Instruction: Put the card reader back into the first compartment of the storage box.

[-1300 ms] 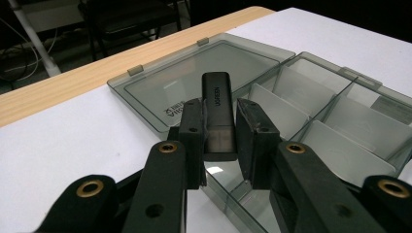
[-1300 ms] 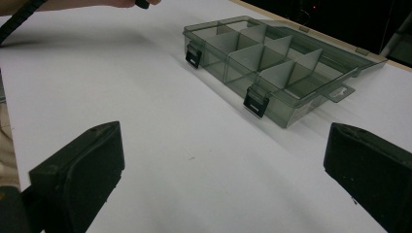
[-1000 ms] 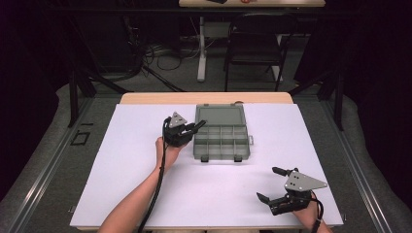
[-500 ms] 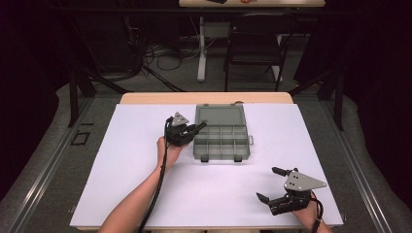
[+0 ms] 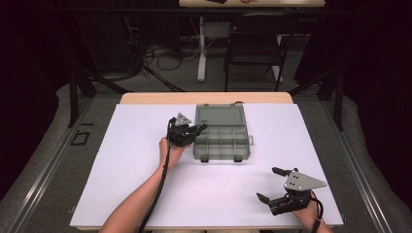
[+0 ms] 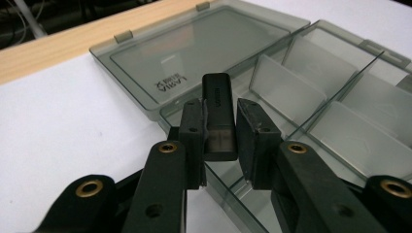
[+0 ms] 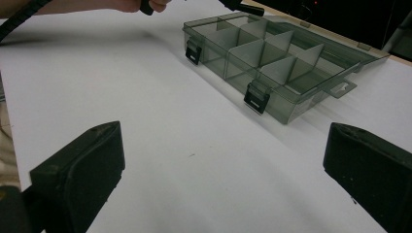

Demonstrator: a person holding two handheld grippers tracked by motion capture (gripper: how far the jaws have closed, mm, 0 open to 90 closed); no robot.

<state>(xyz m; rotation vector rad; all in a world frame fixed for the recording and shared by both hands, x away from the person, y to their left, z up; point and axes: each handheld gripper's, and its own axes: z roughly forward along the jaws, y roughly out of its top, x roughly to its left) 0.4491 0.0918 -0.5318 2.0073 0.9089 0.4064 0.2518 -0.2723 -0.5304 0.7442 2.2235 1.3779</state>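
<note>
A white sheet-covered table (image 5: 145,184) is seen from above, with a smoky grey transparent plastic compartment box (image 5: 221,142) lying open near the middle, toward the far side. Its flat lid (image 6: 194,53) is folded back toward the far edge, and its two black latches (image 7: 256,99) face the near edge. The left gripper (image 5: 193,132) is held at the box's left edge, jaws pointing right over the nearest left compartments. In the left gripper view, a small black rectangular block (image 6: 218,116) is clamped upright between the two black jaws, just above the box's left wall, with the clear dividers (image 6: 282,87) lying beyond it. Whether the block touches the box cannot be told. The right gripper (image 5: 272,187) is held well apart from the box, near the table's near right corner, jaws pointing left. In the right gripper view, its jaws are spread wide with nothing between them, and the bare white surface and the box are seen beyond.
</note>
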